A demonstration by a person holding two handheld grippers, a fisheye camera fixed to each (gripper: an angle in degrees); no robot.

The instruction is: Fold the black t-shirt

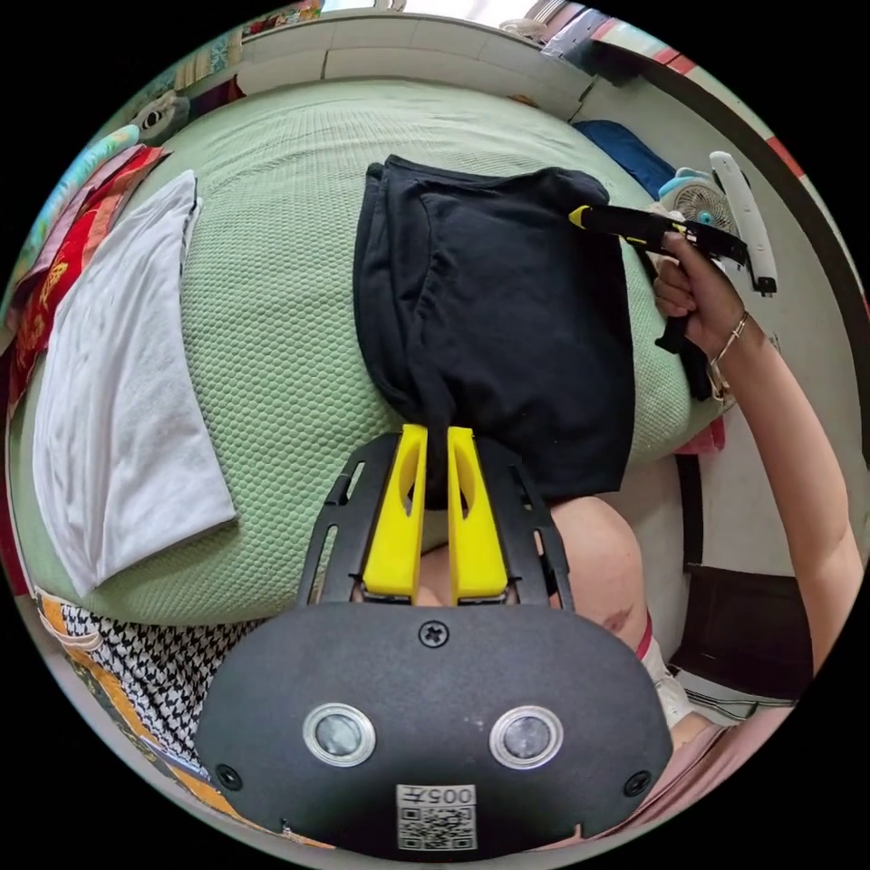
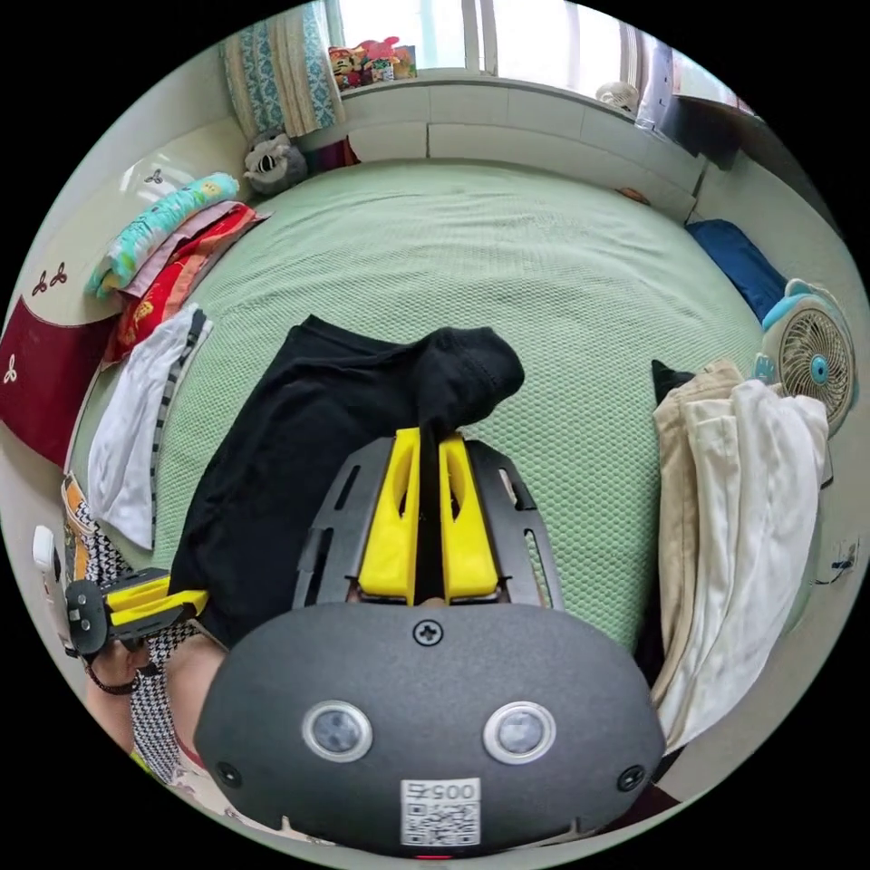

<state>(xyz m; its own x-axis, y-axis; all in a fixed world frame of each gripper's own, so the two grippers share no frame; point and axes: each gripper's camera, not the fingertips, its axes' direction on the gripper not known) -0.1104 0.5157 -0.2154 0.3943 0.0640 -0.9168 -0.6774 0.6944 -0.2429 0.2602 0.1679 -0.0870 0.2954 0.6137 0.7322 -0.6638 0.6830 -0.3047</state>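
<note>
The black t-shirt [image 1: 507, 308] lies partly folded on the green bed cover [image 1: 272, 299]. In the left gripper view, my left gripper [image 1: 436, 433] is shut on the shirt's near edge, with black cloth pinched between its yellow jaws. The right gripper [image 1: 580, 216], held in a hand, grips the shirt's far right corner. In the right gripper view, my right gripper [image 2: 429, 442] is shut on a bunched corner of the black t-shirt [image 2: 299, 435], which rises above its tips. The left gripper [image 2: 195, 598] shows at the lower left, against the shirt's edge.
A folded white garment [image 1: 118, 390] lies left of the shirt, beside red and patterned cloths [image 1: 63, 263]. Beige and cream clothes [image 2: 734, 507] hang at the bed's right edge. A small fan [image 2: 811, 349] and a blue item [image 2: 739, 263] sit by the wall. A plush toy [image 2: 269, 159] sits at the headboard.
</note>
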